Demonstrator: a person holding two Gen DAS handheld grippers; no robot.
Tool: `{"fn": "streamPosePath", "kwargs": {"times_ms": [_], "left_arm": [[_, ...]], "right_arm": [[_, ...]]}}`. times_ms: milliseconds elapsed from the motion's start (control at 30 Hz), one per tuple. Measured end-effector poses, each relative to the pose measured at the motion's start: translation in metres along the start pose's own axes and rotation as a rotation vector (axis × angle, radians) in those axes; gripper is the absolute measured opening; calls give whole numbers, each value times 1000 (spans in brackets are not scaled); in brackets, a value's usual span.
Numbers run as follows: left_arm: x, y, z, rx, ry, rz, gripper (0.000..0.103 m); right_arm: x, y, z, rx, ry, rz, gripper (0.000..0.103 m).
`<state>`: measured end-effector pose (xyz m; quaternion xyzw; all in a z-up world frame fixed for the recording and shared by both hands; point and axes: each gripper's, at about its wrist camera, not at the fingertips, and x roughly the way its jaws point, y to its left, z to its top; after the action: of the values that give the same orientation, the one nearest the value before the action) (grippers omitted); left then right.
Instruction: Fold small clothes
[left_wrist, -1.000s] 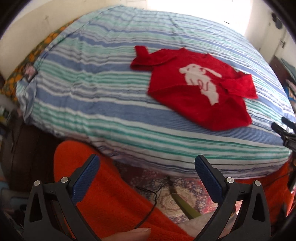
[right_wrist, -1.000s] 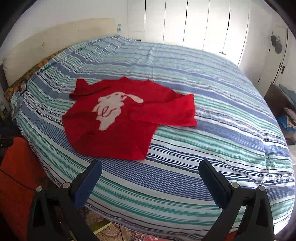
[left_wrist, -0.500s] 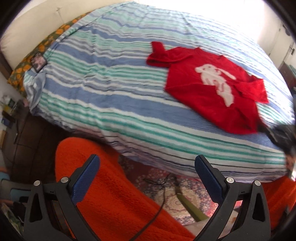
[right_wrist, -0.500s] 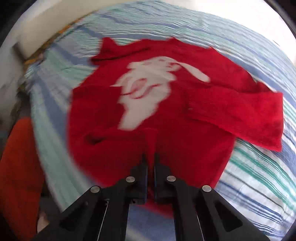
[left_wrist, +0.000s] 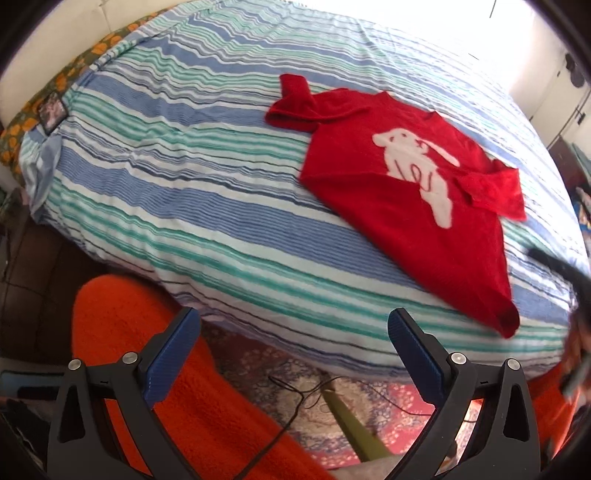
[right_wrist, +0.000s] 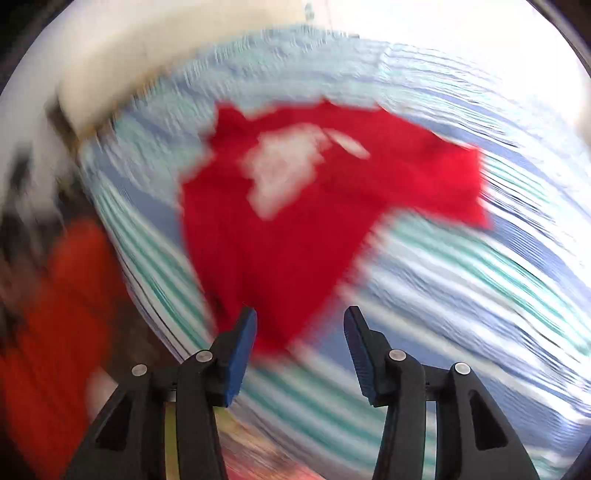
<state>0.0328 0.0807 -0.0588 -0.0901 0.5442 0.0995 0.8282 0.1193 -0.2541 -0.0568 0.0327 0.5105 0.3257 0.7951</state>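
While the left gripper (left_wrist: 291, 345) hangs wide apart off the bed (left_wrist: 207, 206), the right gripper (right_wrist: 300, 343), clamped moments ago, is opening with the sweater (right_wrist: 291, 236) hem corner between its pads at 12 o'clock, so folding has barely begun.

A: How does the left gripper (left_wrist: 293, 332) stand?
B: Its blue pads (left_wrist: 173, 354) are spread wide, with nothing between them.

A: And the right gripper (right_wrist: 300, 328)?
B: Its jaws are opening, about half apart, blurred; a red hem sits just ahead of its left pad, not pressed by either
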Motion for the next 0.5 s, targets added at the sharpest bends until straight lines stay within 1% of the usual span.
{"fn": "streamPosePath", "kwargs": {"times_ms": [67, 100, 133, 233, 267, 300, 333, 367, 400, 433, 467, 500], "left_arm": [[-4, 5, -5, -7, -1, 2, 102], [-6, 10, -9, -18, -3, -1, 102], [-8, 14, -11, -28, -3, -2, 102], [-12, 34, -20, -70, -10, 10, 102], [-13, 41, -22, -84, -15, 17, 102], [-12, 51, -25, -103, -21, 28, 102], [-11, 57, -27, -117, -22, 35, 102], [-7, 65, -27, -135, -17, 42, 102], [-3, 70, -27, -146, -9, 45, 102], [4, 76, -25, -156, 9, 44, 102], [10, 78, -23, -162, 22, 37, 102], [14, 80, -20, -165, 28, 24, 102]], "right_arm": [[40, 4, 35, 105, -2, 129, 50], [63, 8, 47, 150, 4, 144, 50], [90, 10, 59, 195, 13, 126, 50], [154, 9, 77, 299, 66, 17, 50], [176, 12, 79, 335, 100, 32, 50], [186, 19, 78, 340, 124, 78, 50], [191, 36, 76, 309, 151, 163, 50], [192, 63, 70, 234, 191, 318, 50], [187, 86, 63, 166, 224, 430, 50], [171, 115, 49, 56, 262, 559, 50], [152, 136, 34, -35, 282, 632, 49], [133, 149, 17, -110, 288, 672, 49]]}}
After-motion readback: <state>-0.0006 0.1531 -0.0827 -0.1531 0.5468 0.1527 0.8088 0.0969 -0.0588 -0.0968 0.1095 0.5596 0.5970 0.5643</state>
